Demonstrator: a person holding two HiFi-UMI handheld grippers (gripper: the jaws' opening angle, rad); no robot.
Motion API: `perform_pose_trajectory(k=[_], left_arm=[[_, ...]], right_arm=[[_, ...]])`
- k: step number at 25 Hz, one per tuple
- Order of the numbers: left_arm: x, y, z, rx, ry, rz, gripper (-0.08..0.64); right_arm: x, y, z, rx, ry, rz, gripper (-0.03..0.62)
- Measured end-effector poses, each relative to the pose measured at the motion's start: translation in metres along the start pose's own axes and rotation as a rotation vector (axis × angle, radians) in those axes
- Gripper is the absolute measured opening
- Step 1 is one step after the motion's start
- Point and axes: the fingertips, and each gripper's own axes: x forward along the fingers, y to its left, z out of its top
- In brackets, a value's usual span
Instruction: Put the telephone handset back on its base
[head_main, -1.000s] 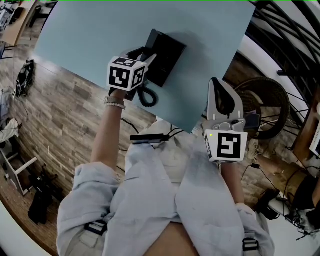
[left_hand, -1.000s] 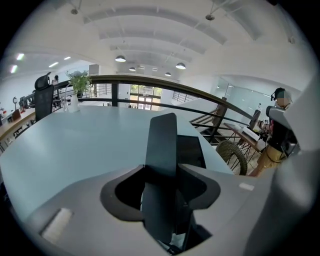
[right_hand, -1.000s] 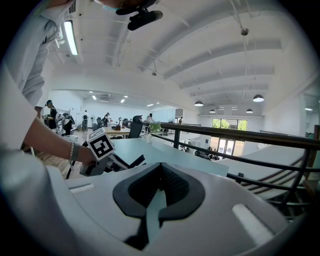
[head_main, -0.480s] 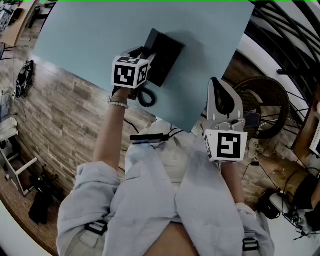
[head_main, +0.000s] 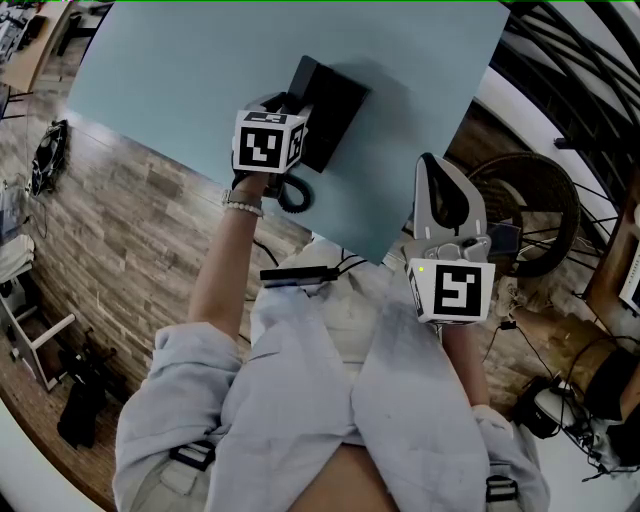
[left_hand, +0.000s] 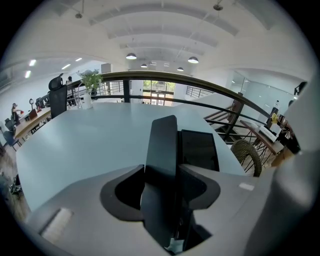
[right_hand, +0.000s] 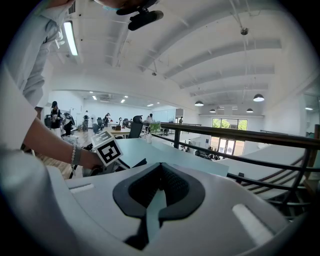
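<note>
In the left gripper view a black telephone handset (left_hand: 162, 165) stands on edge between my left gripper's jaws, which are shut on it. The black base (left_hand: 199, 149) lies just beyond it, slightly to the right. In the head view my left gripper (head_main: 286, 110) hovers at the near left side of the base (head_main: 335, 98), and its marker cube hides most of the handset. A coiled cord (head_main: 294, 194) hangs below the cube. My right gripper (head_main: 445, 205) is held off the table's near corner, shut and empty, well right of the base.
The base sits on a light-blue table (head_main: 190, 70) whose near edge runs diagonally. A wicker chair (head_main: 535, 205) and a dark railing (head_main: 560, 70) lie to the right. Wooden floor (head_main: 120, 230) with cables lies to the left.
My left gripper has shifted a little right and forward with the handset, closer to the base. The right gripper has stayed still.
</note>
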Motion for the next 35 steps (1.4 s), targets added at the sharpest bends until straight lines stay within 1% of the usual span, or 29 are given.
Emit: perform_pose_trajectory(k=[9,20,26,31,35], left_arm=[[0.0001,0.0007,-0.0016,-0.028,-0.001,-0.003,0.202],[0.0028,-0.0038,-0.0061,-0.072,-0.003,-0.074,0.202],[0.0037,-0.0057,-0.0048,-0.046,-0.003,-0.082,0.202],[0.0019,-0.0092,-0.0021,-0.056,-0.017,-0.113,0.204],[0.0005,-0.0070,0.0009,-0.040,-0.028,-0.097,0.202]], right_arm=[[0.0002,0.0021,0.0014,-0.003,0.000,0.005,0.006],[0.0024,0.0051,0.0007,-0.003,0.002,0.010,0.006],[0.0033,0.0060,0.0003,-0.004,0.003,0.010,0.006],[0.0045,0.0063,0.0002,-0.004,0.004,0.007,0.006],[0.0049,0.0064,0.0012,-0.005,0.001,0.008,0.006]])
